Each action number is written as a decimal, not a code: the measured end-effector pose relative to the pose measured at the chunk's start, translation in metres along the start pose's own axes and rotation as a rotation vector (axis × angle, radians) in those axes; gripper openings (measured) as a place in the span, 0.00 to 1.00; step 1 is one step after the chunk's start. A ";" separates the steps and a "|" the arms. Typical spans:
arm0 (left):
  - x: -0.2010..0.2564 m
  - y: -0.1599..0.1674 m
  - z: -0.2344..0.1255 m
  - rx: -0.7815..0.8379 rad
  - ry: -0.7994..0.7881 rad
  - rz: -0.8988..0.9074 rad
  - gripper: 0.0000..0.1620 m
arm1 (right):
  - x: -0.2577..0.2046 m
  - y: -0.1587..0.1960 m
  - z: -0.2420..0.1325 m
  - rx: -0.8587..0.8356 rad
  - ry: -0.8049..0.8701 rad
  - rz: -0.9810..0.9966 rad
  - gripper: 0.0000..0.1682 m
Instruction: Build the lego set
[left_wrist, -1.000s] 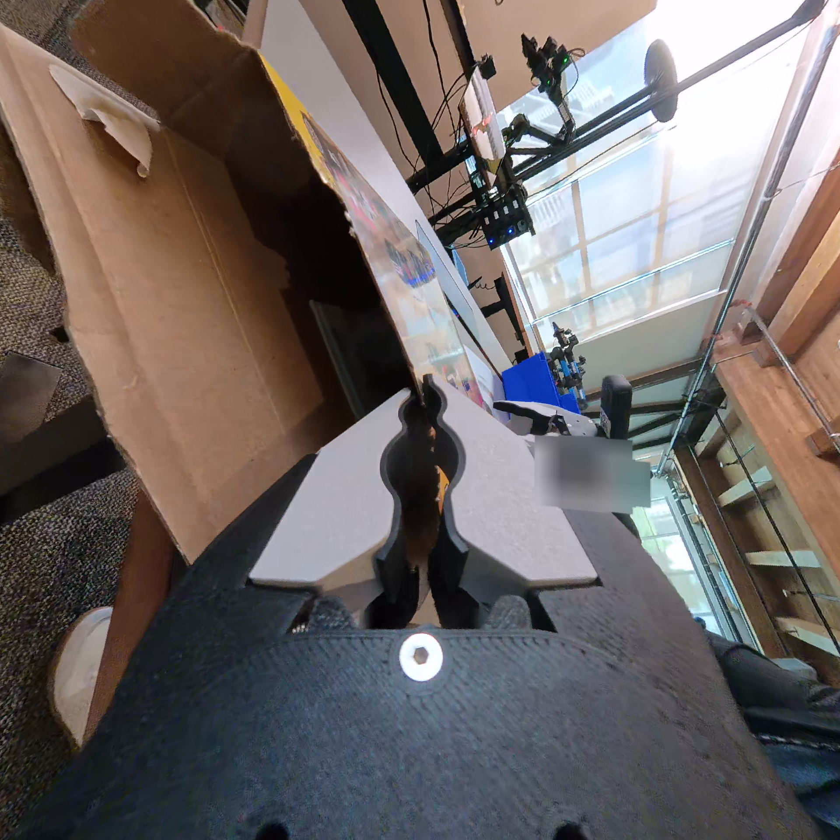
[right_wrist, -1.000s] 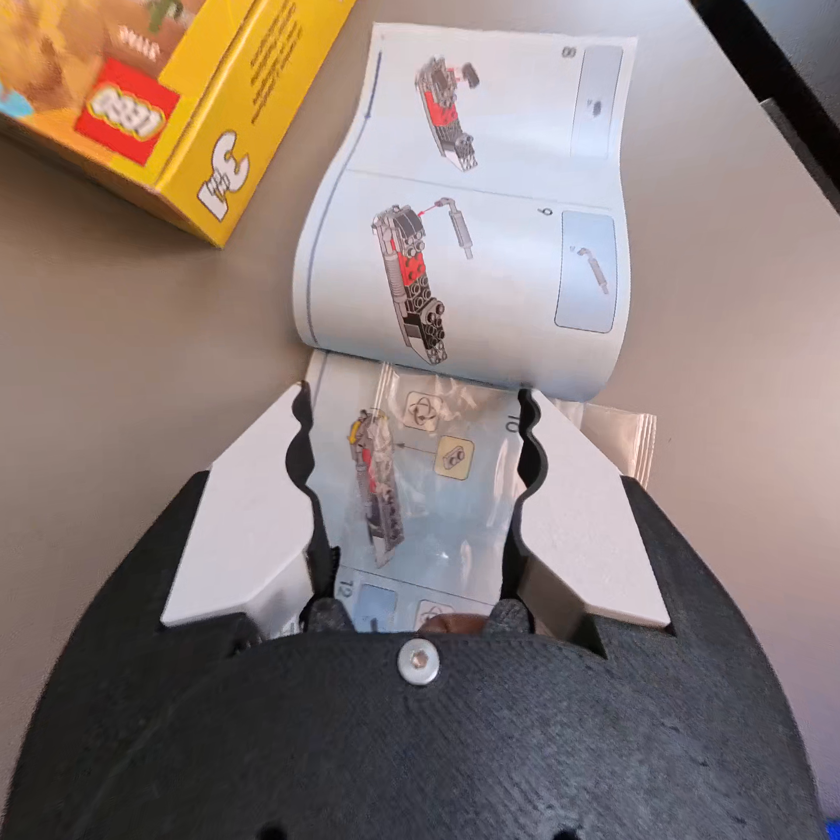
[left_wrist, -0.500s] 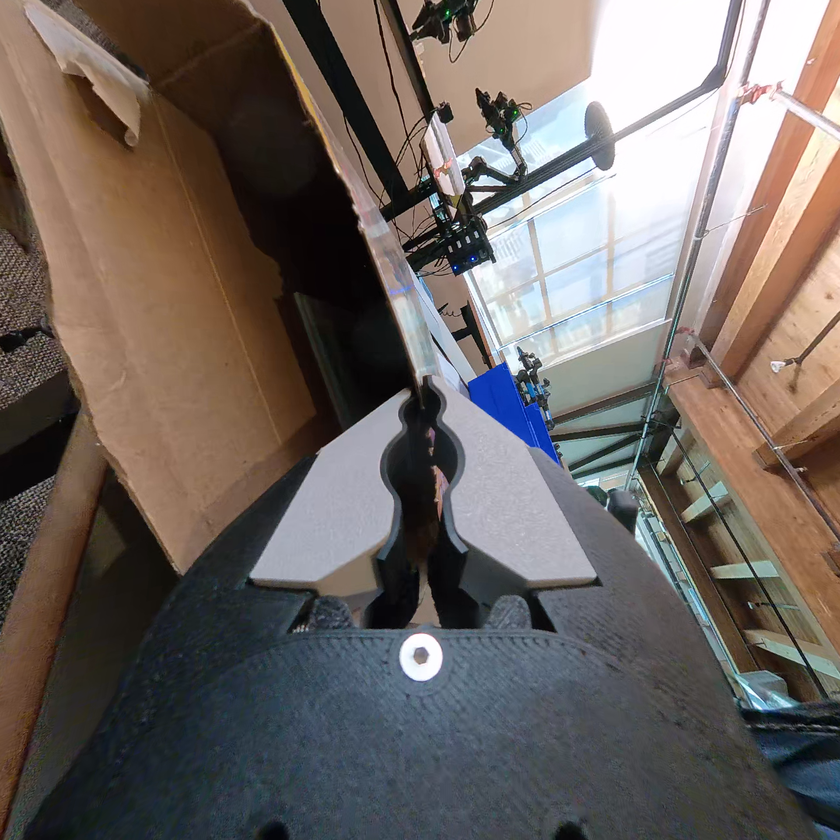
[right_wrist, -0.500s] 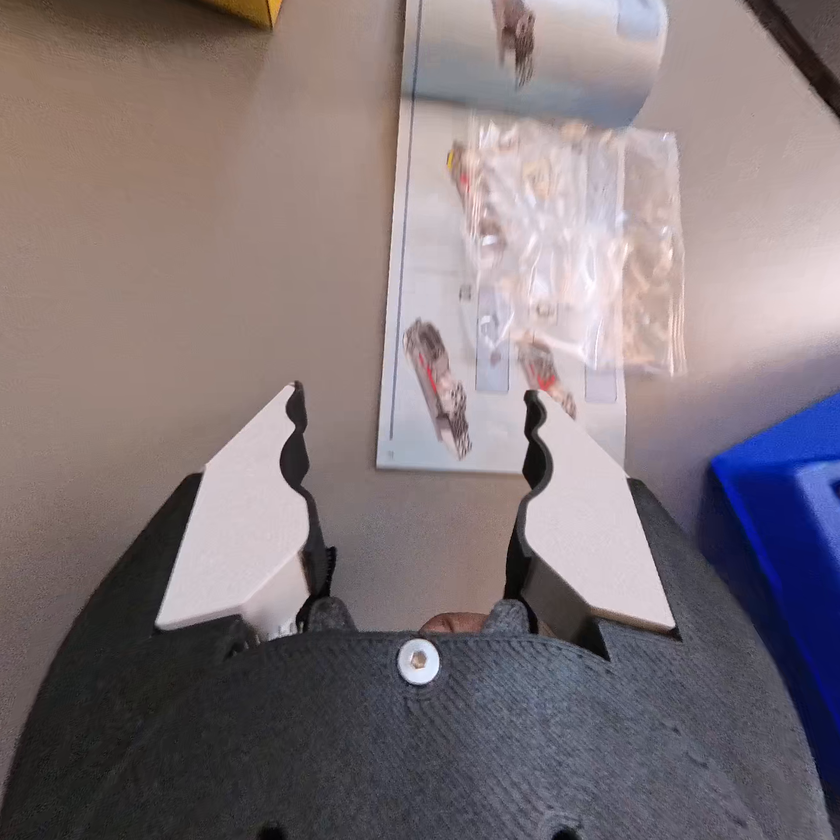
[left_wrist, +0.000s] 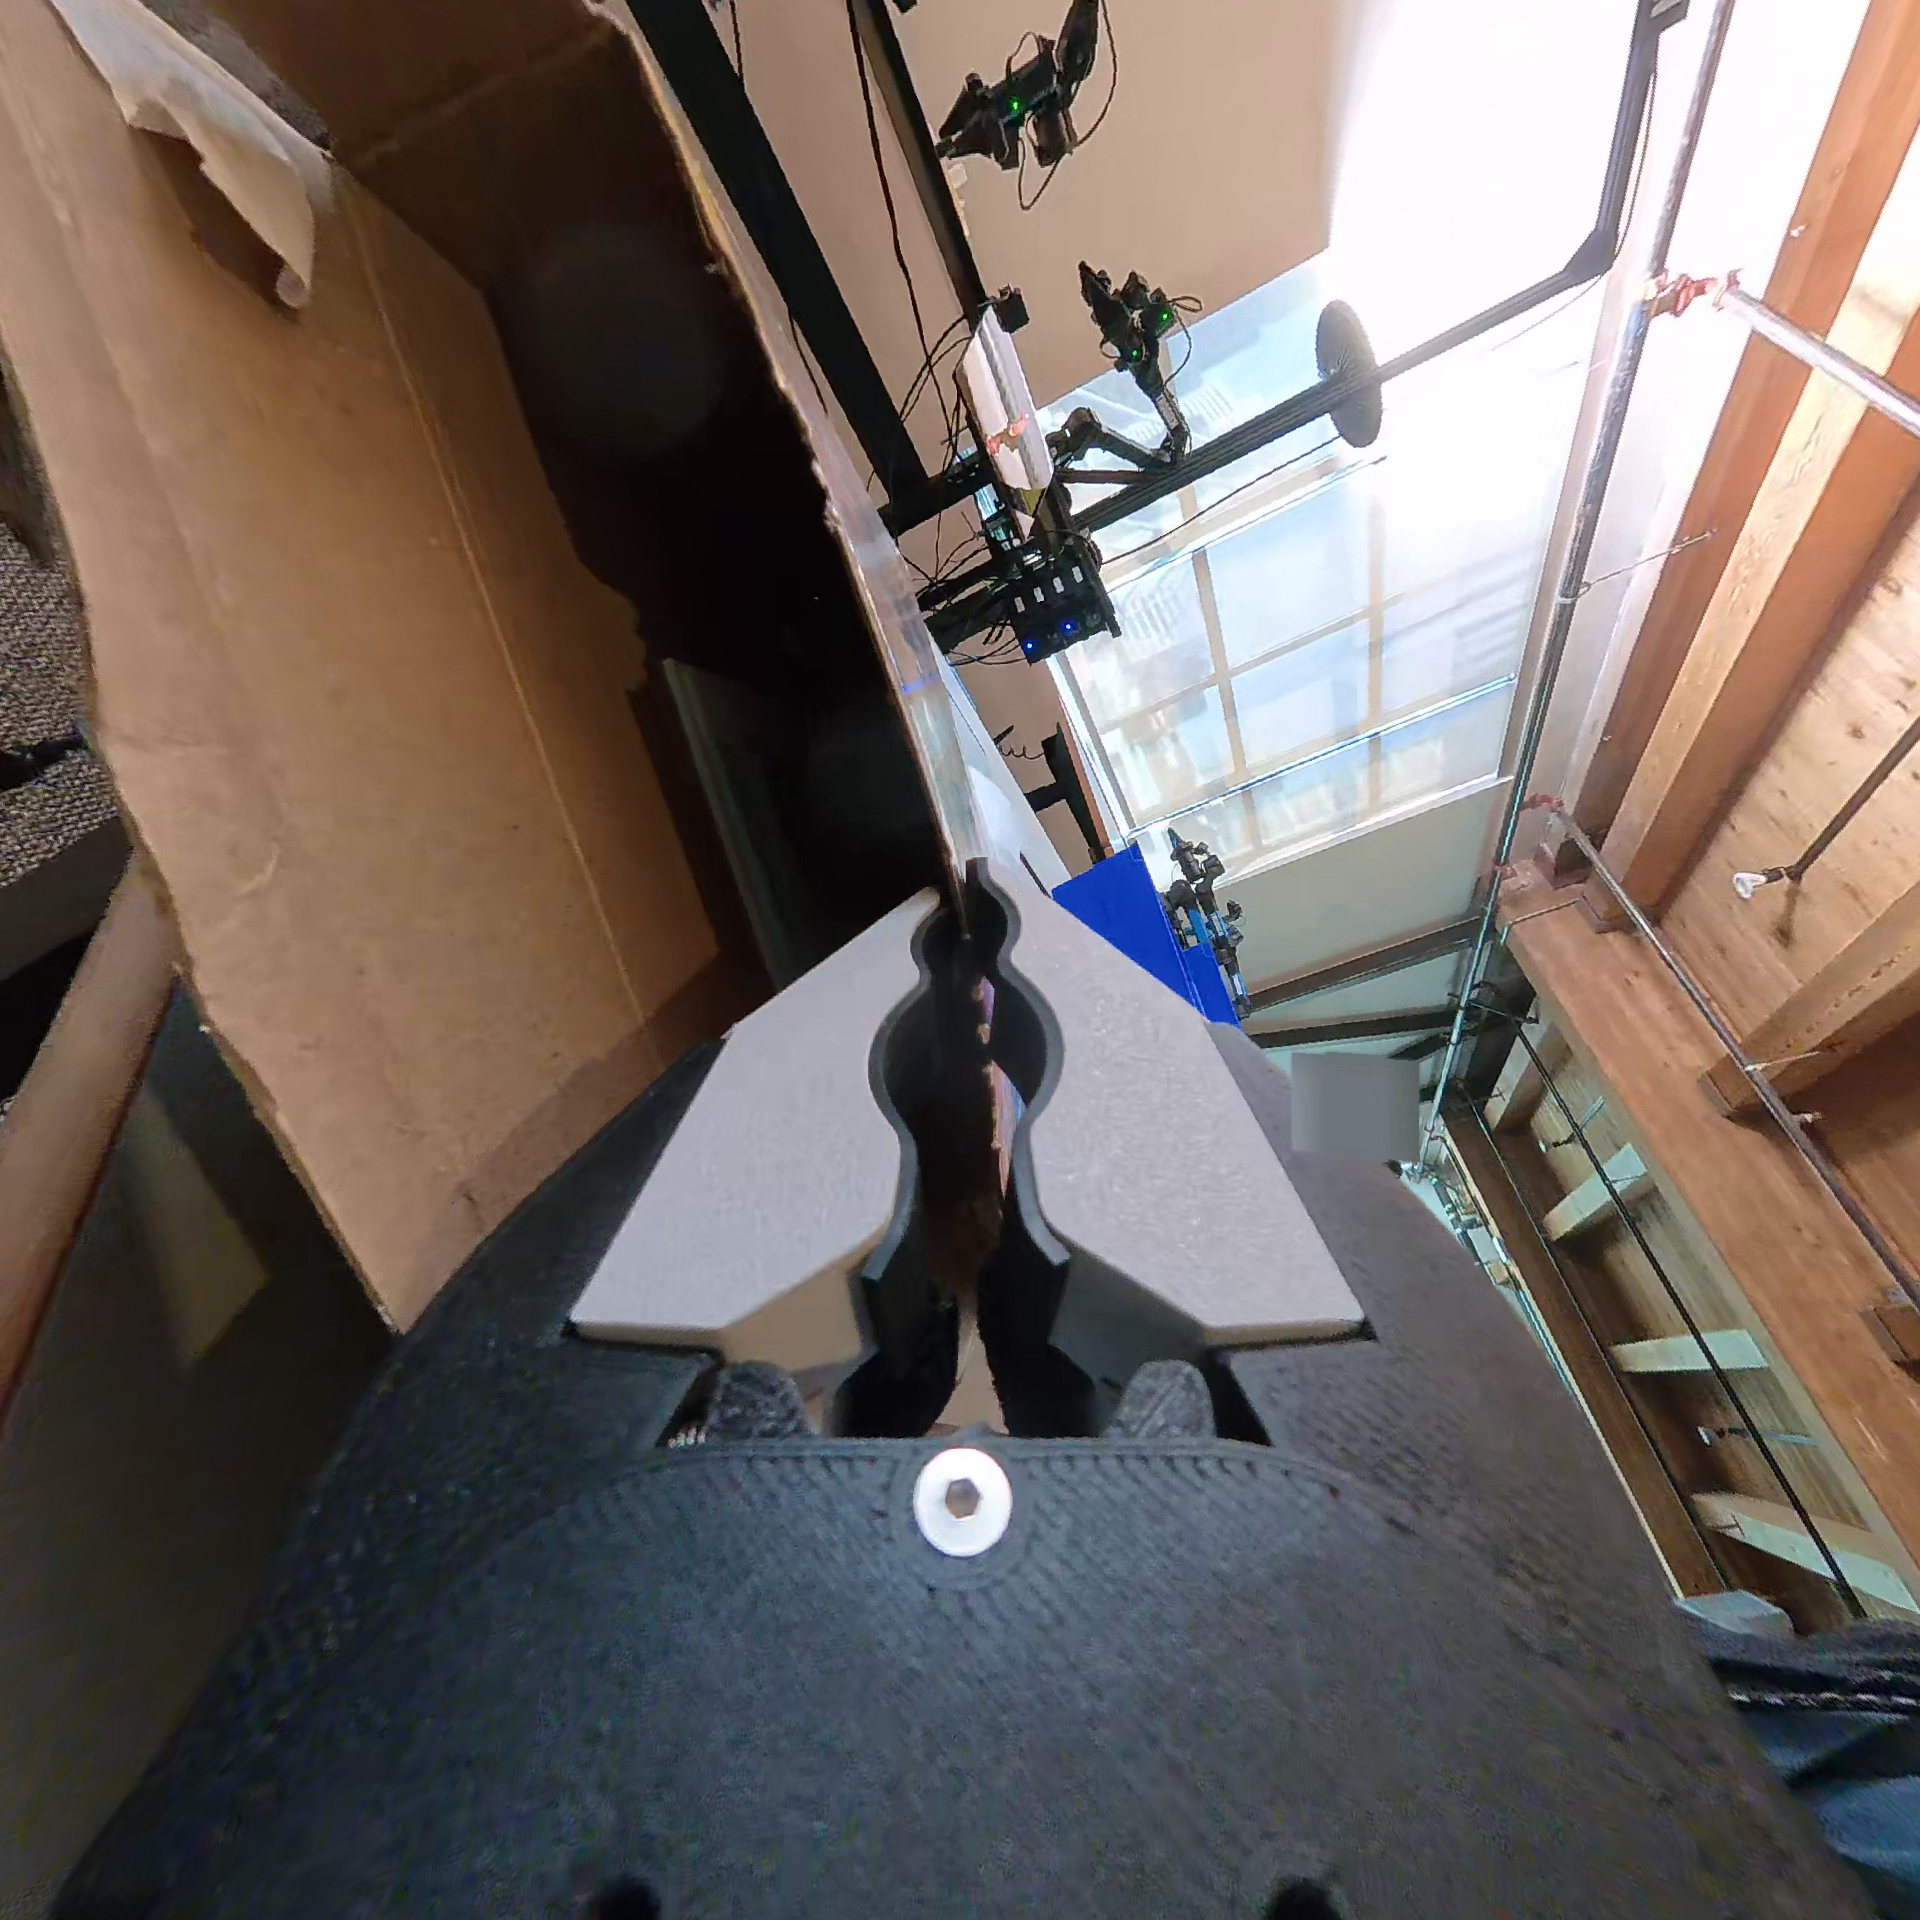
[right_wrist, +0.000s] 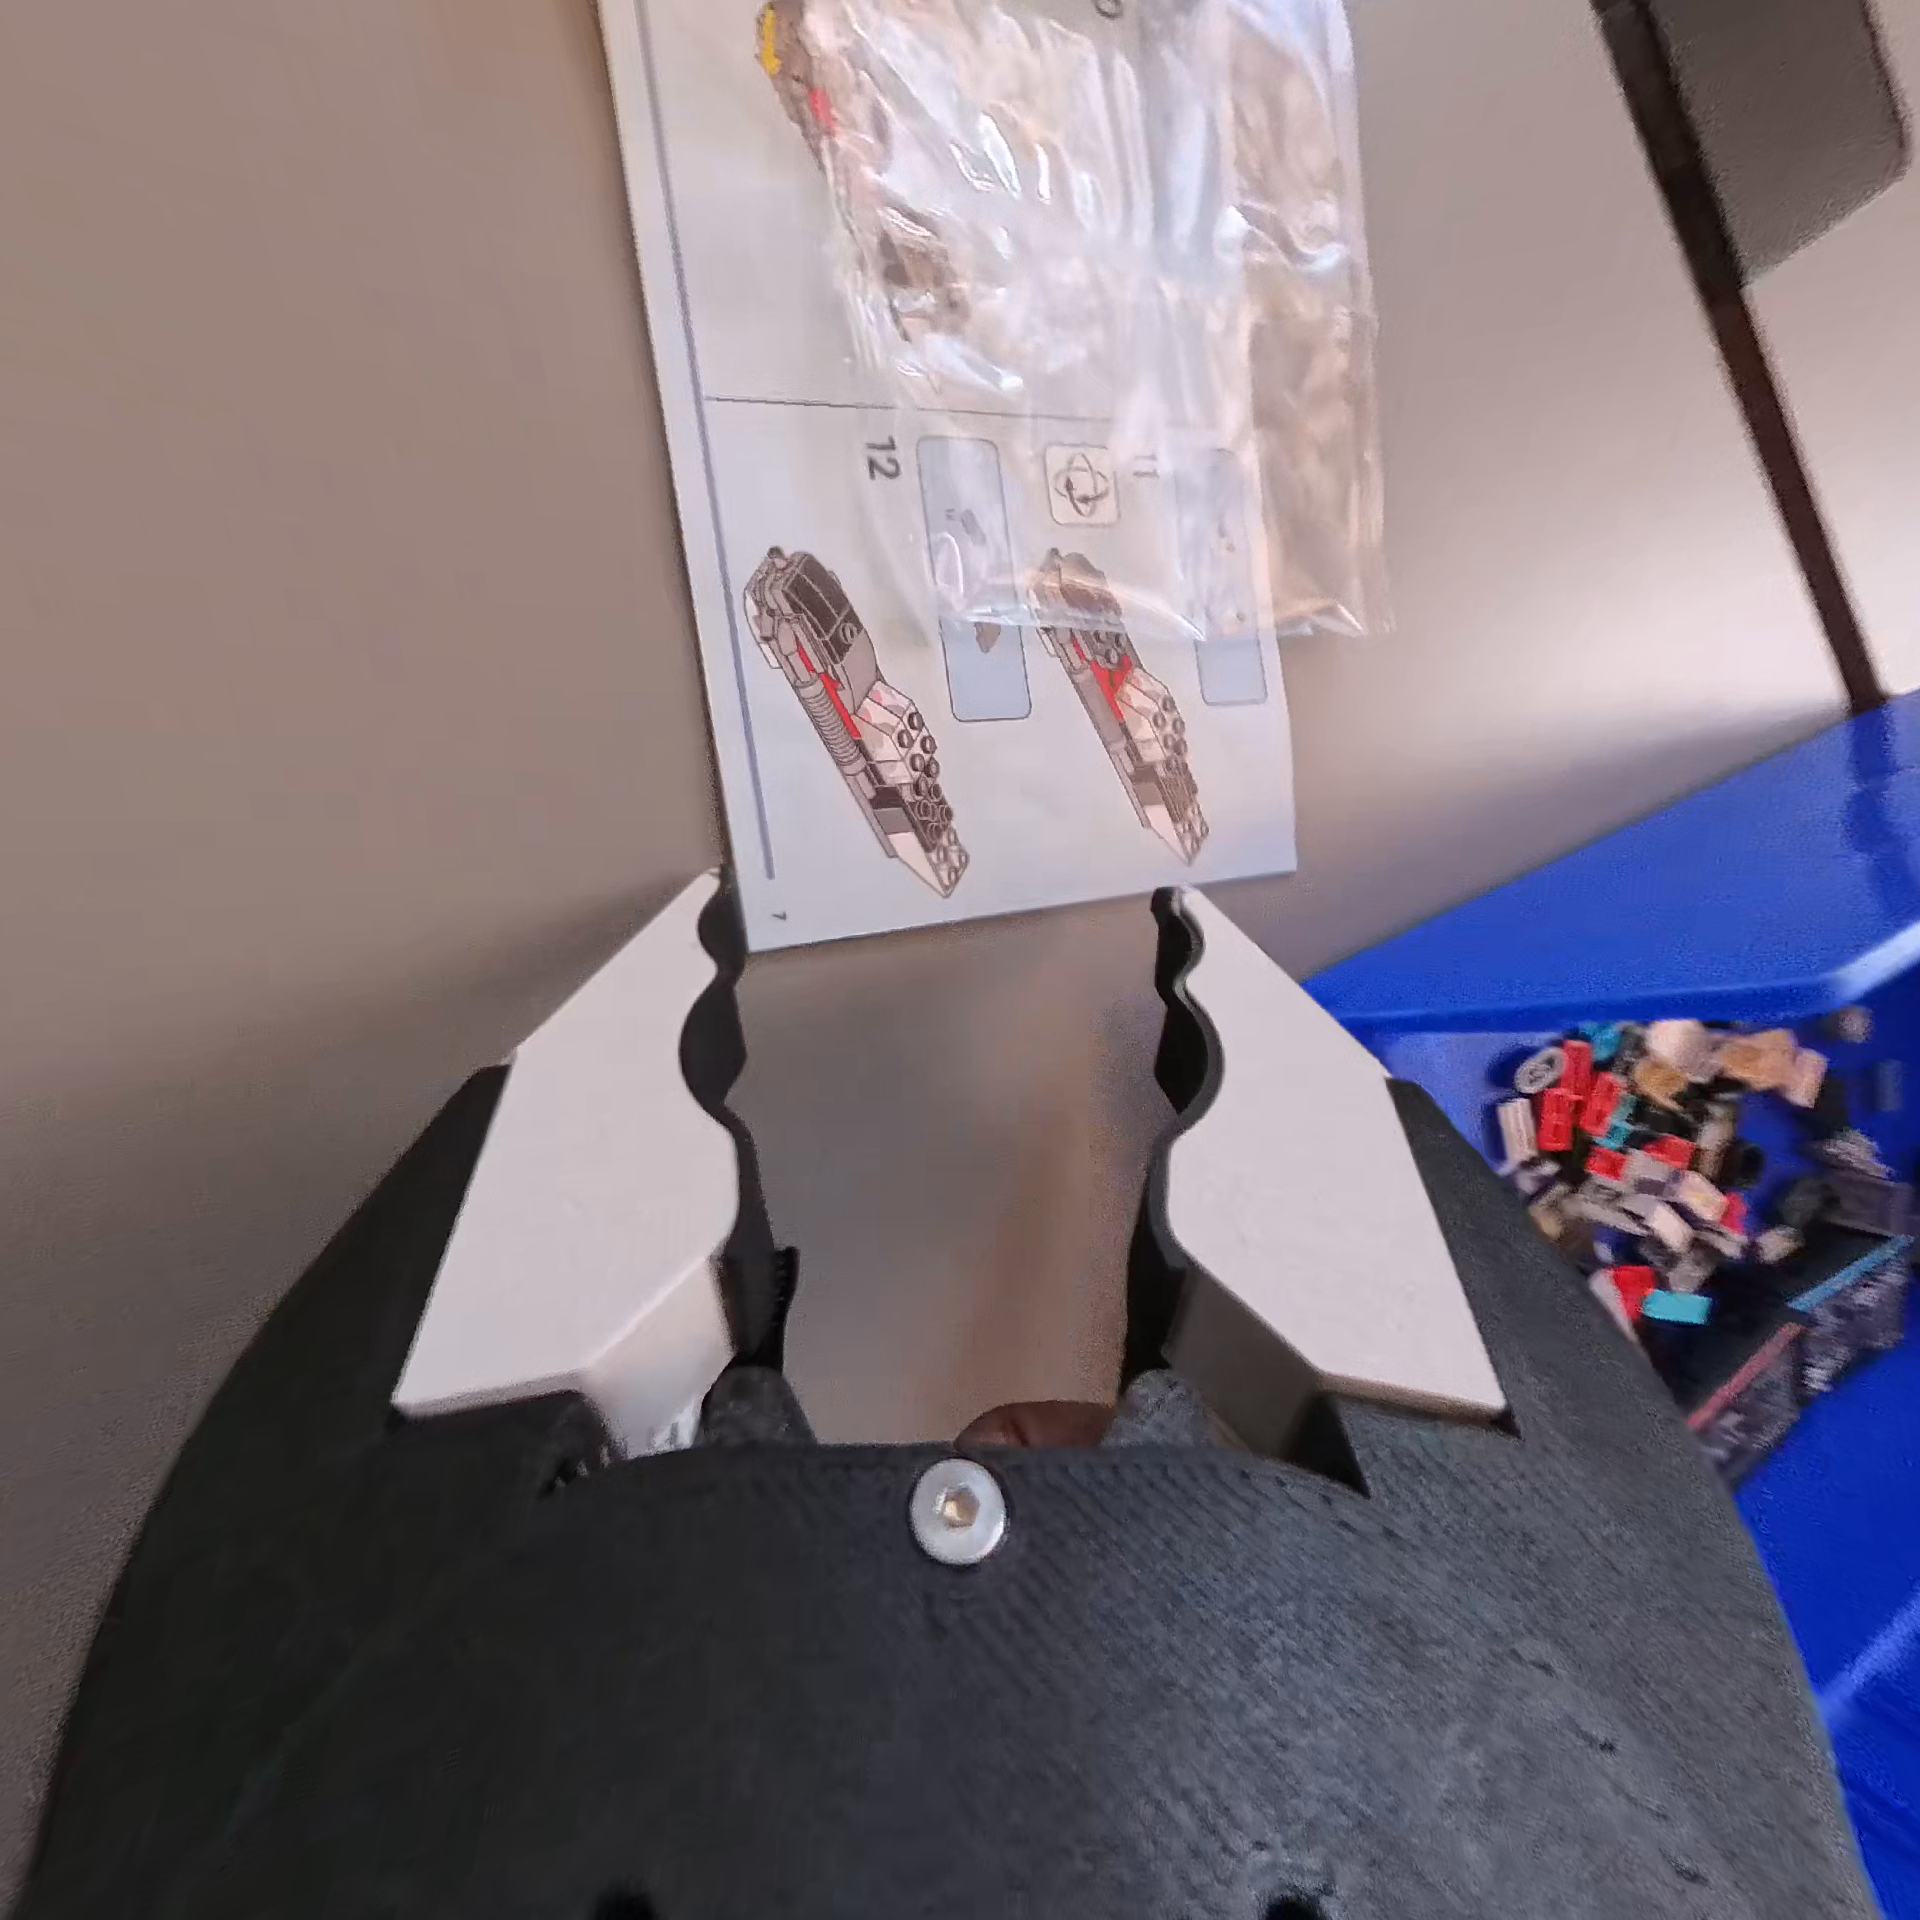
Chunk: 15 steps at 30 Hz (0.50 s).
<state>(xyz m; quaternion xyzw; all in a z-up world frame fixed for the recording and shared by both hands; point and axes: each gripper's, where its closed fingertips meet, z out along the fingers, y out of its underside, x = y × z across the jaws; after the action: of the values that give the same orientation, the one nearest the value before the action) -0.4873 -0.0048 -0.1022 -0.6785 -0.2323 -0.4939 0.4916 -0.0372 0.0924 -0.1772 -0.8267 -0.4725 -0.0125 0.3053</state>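
Left wrist view: left gripper (left_wrist: 971, 904) clenched on one wall of the open cardboard box (left_wrist: 343, 644). The wall edge runs down the slot between both fingers (left_wrist: 790, 1164), pinched at the tips. Box is tilted up, brown inside facing the camera, flap with torn tape at top left.

Right wrist view: right gripper (right_wrist: 945, 914) spread wide, nothing between the fingers (right_wrist: 592, 1174), nothing touched. It hangs over the tan table (right_wrist: 312, 520). Its tips sit at the near edge of the open instruction booklet (right_wrist: 997, 769) in frame. Clear bag of pieces (right_wrist: 1101, 301) lies on the booklet's far part. Blue bin (right_wrist: 1662, 935) to the right holds loose lego bricks (right_wrist: 1683, 1164).
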 end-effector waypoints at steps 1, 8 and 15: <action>0.000 0.000 -0.001 0.003 -0.001 0.000 0.00 | 0.007 -0.001 0.002 -0.010 0.031 -0.007 0.47; 0.001 -0.001 -0.004 0.026 0.012 -0.013 0.00 | 0.004 -0.027 -0.016 0.063 0.073 0.062 0.48; -0.002 -0.002 0.003 0.053 0.024 -0.042 0.00 | -0.030 -0.133 0.002 0.359 0.007 0.159 0.51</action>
<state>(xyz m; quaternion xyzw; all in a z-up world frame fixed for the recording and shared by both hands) -0.4885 -0.0014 -0.1028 -0.6540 -0.2538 -0.5060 0.5017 -0.1588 0.1191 -0.1229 -0.7937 -0.3992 0.0934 0.4494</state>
